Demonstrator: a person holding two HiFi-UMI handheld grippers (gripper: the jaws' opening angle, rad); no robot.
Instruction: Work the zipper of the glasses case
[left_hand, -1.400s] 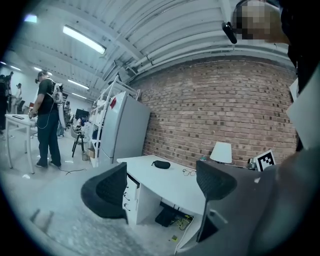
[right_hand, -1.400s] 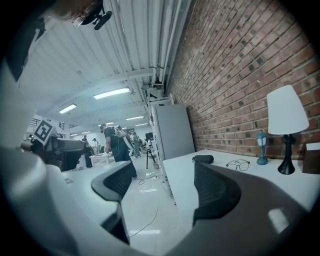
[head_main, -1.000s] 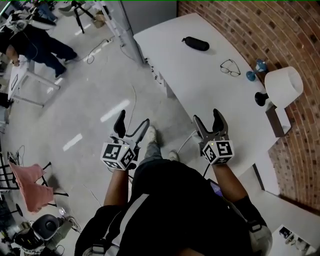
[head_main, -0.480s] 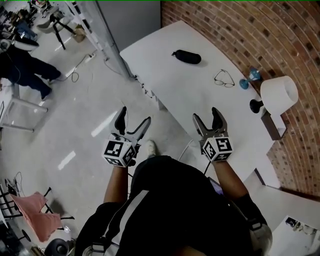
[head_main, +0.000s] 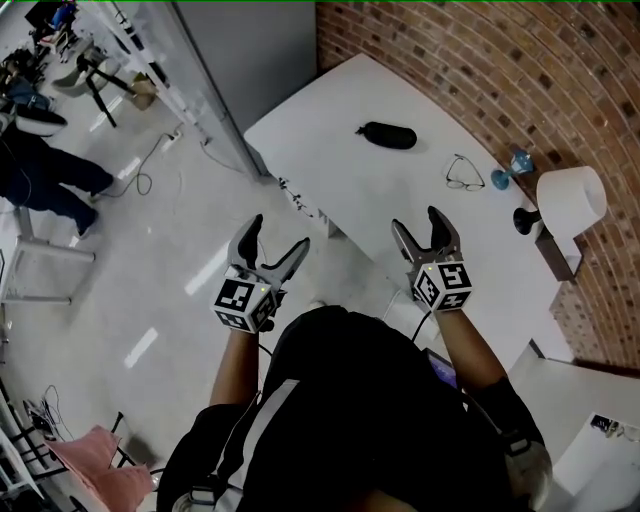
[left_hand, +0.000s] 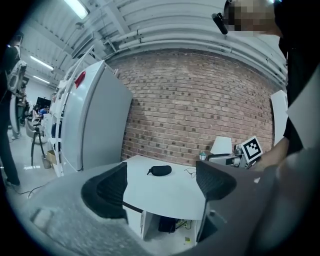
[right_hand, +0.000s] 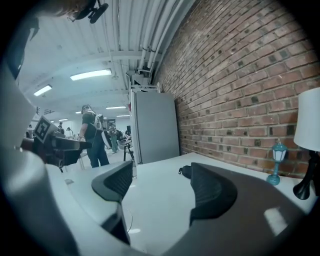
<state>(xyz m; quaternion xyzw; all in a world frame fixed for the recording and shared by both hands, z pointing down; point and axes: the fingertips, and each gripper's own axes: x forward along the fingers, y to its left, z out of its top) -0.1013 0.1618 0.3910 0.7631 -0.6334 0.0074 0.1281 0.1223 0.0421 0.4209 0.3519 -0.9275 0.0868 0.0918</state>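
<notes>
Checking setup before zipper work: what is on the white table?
On the white table: a black glasses case, a pair of glasses, a small blue ornament and a white-shaded lamp. The shade hides the spot beneath it, the right gripper part of the near edge.

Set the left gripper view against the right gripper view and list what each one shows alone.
Left gripper view only: the eyeglasses on the table, and the right gripper. Right gripper view only: the left gripper. Both: the glasses case lying on the white table, the brick wall, and that view's own fingers apart and empty.
</notes>
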